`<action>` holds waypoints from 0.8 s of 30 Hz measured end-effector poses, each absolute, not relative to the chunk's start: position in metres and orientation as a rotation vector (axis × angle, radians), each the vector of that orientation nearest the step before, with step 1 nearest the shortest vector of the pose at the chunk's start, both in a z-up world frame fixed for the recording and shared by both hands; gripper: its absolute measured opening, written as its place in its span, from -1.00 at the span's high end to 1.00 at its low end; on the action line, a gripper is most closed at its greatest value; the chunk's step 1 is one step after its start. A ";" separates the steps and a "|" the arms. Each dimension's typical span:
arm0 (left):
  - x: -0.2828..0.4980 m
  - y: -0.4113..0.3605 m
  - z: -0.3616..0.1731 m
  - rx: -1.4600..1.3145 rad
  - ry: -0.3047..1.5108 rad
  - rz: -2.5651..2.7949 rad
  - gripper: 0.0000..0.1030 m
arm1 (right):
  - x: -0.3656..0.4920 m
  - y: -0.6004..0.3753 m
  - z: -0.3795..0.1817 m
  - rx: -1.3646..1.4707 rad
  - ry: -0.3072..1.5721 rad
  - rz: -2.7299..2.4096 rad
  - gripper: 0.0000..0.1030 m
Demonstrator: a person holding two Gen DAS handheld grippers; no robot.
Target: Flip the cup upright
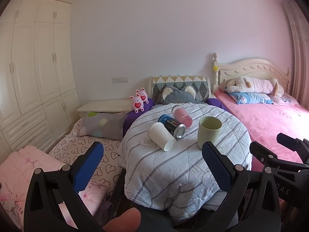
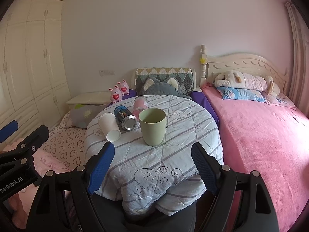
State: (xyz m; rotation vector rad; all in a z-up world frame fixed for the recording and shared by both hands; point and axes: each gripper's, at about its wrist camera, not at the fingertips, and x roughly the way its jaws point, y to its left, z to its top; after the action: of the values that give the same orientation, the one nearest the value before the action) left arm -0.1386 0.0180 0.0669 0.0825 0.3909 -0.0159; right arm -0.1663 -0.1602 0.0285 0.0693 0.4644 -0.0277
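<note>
Green cup [image 2: 152, 126] upright dead ahead of right gripper [image 2: 152, 155], white paper cup [image 2: 109, 126] lying ahead-left, left gripper [image 1: 152, 155] also spread, both empty.

green cup [image 2: 152, 126]: upright, mouth up; white paper cup [image 2: 109, 126]: on side

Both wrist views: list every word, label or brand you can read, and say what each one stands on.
"CoolTowel": on the dark can lying on its side on the striped quilt.
"GenRobot.AI": on the left gripper's body, seen in the right wrist view.
"DAS": end of a cut-off word on the right gripper's body.
Smaller print on the can and the pillow writing: too blurred to read.
</note>
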 end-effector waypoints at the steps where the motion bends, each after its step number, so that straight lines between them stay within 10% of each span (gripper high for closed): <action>1: -0.139 0.018 0.067 0.083 0.391 -0.015 -1.00 | -0.166 -0.160 0.028 0.070 0.465 -0.029 -0.61; 24: -0.138 0.020 0.066 0.082 0.393 -0.012 -1.00 | -0.166 -0.161 0.029 0.067 0.471 -0.023 -0.61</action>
State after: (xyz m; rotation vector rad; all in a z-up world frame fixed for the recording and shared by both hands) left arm -0.1381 0.0200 0.0660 0.0821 0.3927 -0.0117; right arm -0.1661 -0.1609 0.0291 0.0666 0.4705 -0.0226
